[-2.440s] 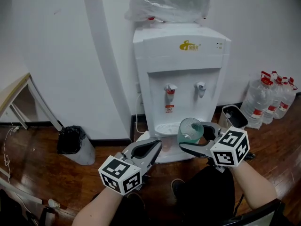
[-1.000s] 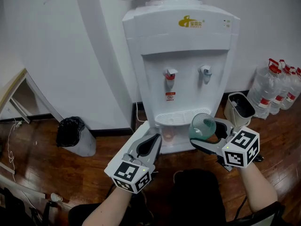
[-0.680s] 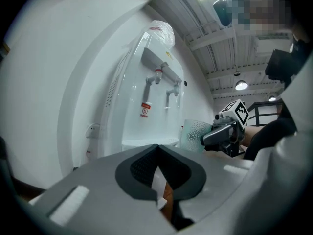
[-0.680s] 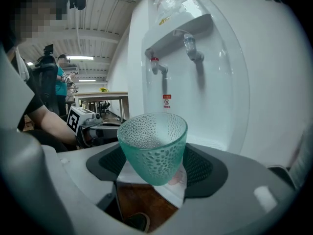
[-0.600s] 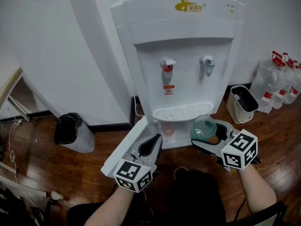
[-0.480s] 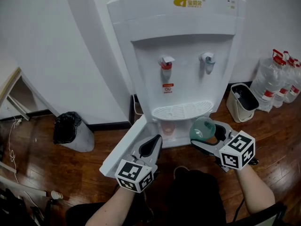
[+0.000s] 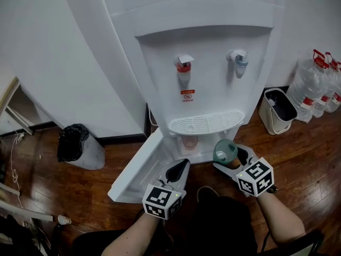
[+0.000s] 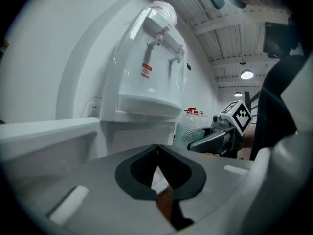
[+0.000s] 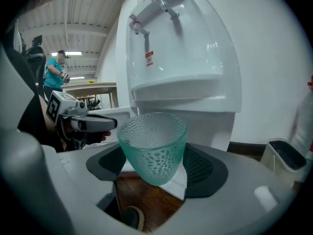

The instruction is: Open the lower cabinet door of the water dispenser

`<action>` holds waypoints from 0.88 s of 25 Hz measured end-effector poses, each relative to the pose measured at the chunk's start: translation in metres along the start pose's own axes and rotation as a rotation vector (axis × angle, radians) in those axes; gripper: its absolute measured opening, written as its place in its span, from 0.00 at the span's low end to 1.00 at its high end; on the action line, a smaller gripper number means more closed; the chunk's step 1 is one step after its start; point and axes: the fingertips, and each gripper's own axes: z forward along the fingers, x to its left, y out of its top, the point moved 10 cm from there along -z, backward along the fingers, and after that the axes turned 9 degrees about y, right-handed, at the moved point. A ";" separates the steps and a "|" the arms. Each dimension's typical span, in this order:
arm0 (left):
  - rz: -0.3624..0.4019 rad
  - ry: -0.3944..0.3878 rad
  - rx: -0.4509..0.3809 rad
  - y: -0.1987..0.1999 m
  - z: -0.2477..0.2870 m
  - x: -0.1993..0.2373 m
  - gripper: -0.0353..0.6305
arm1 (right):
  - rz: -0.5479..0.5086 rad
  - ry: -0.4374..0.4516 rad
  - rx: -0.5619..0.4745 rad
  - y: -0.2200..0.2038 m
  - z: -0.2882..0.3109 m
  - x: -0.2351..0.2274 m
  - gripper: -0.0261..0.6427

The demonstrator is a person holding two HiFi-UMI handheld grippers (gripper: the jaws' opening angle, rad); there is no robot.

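While it tilts slightly in the grip, the green dimpled glass cup (image 9: 154,143) sits clamped between the jaws of the right gripper (image 7: 230,158) and looks empty. On the wooden floor (image 7: 48,169), a bin lined with a black bag (image 7: 74,145) stands left of the water dispenser (image 7: 202,63). A small white bin (image 7: 278,111) with a dark inside stands to the right, near several large water bottles (image 7: 314,87). The white lower cabinet door (image 7: 139,169) stands wide open below the drip tray, angled out to the left over the floor. Something pinkish (image 7: 189,142) shows in the opening, too small to identify. The left gripper (image 7: 180,168) hangs just beside the door, with its jaws pressed together on nothing.
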 end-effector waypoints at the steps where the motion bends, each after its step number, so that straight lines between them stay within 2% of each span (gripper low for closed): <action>1: 0.002 0.002 0.012 -0.005 0.003 0.000 0.05 | -0.002 -0.007 0.005 -0.006 0.004 -0.001 0.59; 6: 0.010 -0.019 0.077 -0.025 0.018 -0.001 0.05 | 0.003 -0.086 0.041 -0.038 0.022 -0.007 0.59; 14: -0.012 0.037 0.140 -0.048 0.037 0.005 0.05 | 0.079 -0.158 0.052 -0.077 0.046 -0.021 0.59; 22: -0.042 0.064 0.174 -0.074 0.045 0.013 0.05 | 0.090 -0.167 0.056 -0.098 0.065 -0.030 0.59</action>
